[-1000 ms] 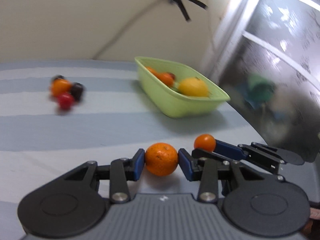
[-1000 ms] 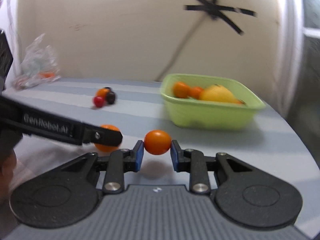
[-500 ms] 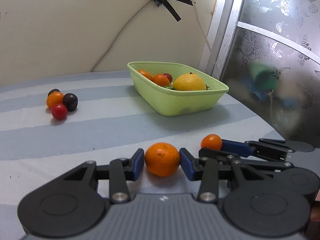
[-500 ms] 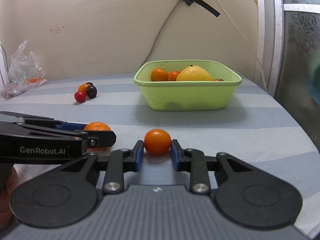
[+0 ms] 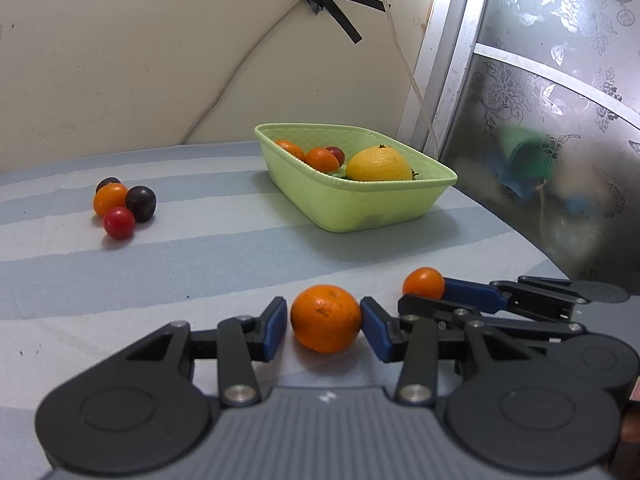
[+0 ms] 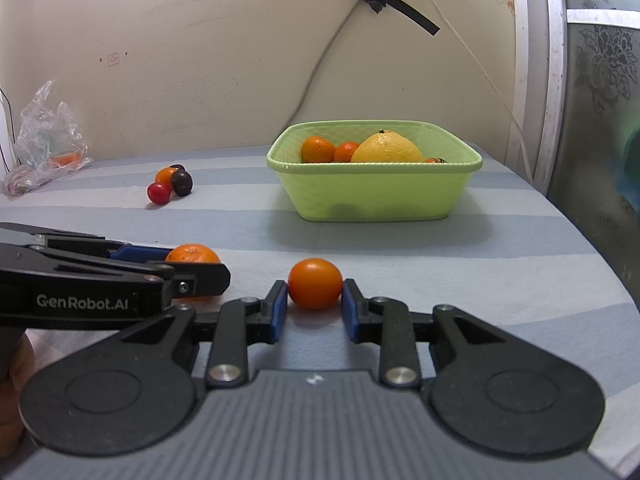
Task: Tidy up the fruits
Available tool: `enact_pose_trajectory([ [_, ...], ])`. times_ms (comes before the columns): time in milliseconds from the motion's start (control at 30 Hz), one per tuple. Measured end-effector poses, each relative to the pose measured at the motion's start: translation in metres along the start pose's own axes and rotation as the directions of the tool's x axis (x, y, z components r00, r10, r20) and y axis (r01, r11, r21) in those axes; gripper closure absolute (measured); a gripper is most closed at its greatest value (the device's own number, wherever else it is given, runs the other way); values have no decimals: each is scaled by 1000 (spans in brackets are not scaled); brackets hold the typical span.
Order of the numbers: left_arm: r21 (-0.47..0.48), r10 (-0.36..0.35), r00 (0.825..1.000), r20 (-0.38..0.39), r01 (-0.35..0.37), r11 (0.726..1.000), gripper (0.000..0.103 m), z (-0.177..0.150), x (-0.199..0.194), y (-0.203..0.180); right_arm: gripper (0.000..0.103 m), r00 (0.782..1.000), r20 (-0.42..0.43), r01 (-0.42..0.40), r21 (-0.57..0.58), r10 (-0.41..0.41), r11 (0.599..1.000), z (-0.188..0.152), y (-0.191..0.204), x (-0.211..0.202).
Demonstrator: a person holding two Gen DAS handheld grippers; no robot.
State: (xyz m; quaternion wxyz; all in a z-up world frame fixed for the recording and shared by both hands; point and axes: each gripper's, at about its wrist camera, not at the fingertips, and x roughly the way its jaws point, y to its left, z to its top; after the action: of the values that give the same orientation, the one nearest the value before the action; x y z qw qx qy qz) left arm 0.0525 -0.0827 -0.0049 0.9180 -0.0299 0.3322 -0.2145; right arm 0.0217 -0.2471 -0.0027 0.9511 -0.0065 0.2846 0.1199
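An orange mandarin [image 5: 325,318] rests on the striped cloth between the blue pads of my left gripper [image 5: 324,316]. Its jaws are opening, and a thin gap shows at the left pad. My right gripper [image 6: 314,300] is shut on a small orange tomato [image 6: 315,284] low over the cloth. Each view shows the other gripper from the side: the right gripper [image 5: 424,296] with its tomato [image 5: 423,283], the left gripper [image 6: 196,266] around the mandarin [image 6: 192,253]. The green basket [image 5: 360,190] stands further back, holding a big yellow citrus [image 5: 378,164] and several small fruits.
A cluster of small fruits [image 5: 122,204], orange, red and dark, lies on the cloth at the far left. A crumpled plastic bag [image 6: 44,140] sits by the wall. A patterned glass door [image 5: 540,100] bounds the table's right side. A hand [image 6: 12,384] holds the left gripper.
The left jaws have widened slightly around the mandarin, which now sits on the cloth. Both views have steadied and rolled a little. The right gripper keeps the tomato.
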Motion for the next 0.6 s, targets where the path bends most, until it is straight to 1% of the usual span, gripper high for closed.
enact_pose_trajectory([
  [67, 1, -2, 1000, 1, 2, 1000, 55, 0, -1, 0, 71, 1000, 3, 15, 5, -15, 1000, 0, -1, -1],
  [100, 2, 0, 1000, 2, 0, 1000, 55, 0, -1, -1, 71, 1000, 6, 26, 12, -26, 1000, 0, -1, -1],
  [200, 5, 5, 1000, 2, -5, 1000, 55, 0, -1, -1, 71, 999, 9, 46, 36, -46, 998, 0, -6, -2],
  [500, 18, 12, 1000, -1, -12, 1000, 54, -1, 0, -3, 69, 999, 3, 44, 25, -44, 999, 0, -6, -2],
  [600, 32, 17, 1000, -2, -17, 999, 57, -1, 1, -6, 70, 999, 3, 46, 25, -46, 999, 0, -5, -1],
])
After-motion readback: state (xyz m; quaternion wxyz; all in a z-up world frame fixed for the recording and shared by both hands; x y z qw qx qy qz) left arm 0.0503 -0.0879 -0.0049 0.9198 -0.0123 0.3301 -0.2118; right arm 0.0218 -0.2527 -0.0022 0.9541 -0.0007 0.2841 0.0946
